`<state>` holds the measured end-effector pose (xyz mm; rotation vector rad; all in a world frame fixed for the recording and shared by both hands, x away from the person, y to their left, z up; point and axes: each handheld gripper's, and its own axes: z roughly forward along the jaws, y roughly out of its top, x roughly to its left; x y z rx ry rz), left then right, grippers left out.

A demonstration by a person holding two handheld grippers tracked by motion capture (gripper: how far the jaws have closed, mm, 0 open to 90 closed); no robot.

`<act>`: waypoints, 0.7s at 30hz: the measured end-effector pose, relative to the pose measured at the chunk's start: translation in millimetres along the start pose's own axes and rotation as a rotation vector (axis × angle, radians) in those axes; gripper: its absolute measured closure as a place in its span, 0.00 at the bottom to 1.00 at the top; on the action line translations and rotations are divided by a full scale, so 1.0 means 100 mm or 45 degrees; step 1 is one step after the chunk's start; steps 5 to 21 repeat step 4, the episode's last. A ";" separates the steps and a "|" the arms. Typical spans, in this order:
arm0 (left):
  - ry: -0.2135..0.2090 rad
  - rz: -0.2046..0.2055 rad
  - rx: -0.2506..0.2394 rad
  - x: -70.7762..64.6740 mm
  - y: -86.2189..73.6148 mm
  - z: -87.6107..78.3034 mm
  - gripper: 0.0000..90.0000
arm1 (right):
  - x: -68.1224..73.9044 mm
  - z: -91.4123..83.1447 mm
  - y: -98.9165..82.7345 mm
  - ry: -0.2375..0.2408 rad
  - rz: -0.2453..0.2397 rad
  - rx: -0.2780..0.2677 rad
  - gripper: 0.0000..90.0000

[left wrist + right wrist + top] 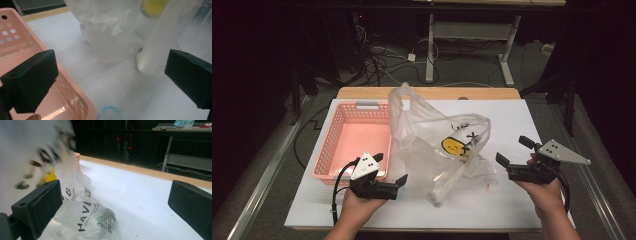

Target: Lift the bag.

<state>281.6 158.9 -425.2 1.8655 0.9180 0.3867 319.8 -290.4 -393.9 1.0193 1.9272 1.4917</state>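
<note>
While the clear plastic bag (437, 145) stands slumped in the middle of the white table (512, 200), just right of the pink basket (352, 137) and touching its near corner, nothing grips it: both grippers sit wide open with nothing between the jaws. Bag carries a yellow smiley print (453, 146) and black lettering; its handles poke up toward the far edge. Left gripper (393, 171) rests low by the basket's front corner, jaws aimed at the bag's base. Right gripper (515, 150) hovers to the bag's right, apart from it. Judgement: next step looks like a fresh two-handed hold. Best to take a handle loop or the rim on each side, not the slack wall, which would bunch and slip. Close on a doubled fold of film, keep both hands level, and lift evenly so any contents do not tip out.
</note>
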 end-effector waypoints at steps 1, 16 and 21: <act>-0.002 0.001 -0.001 0.00 0.00 0.00 0.00 | 0.00 0.01 -0.01 -0.004 -0.005 0.003 0.00; 0.006 0.015 0.013 0.00 -0.01 -0.02 0.00 | 0.02 0.02 -0.03 -0.004 -0.011 0.012 0.00; 0.006 0.015 0.013 0.00 -0.01 -0.02 0.00 | 0.02 0.02 -0.03 -0.004 -0.011 0.012 0.00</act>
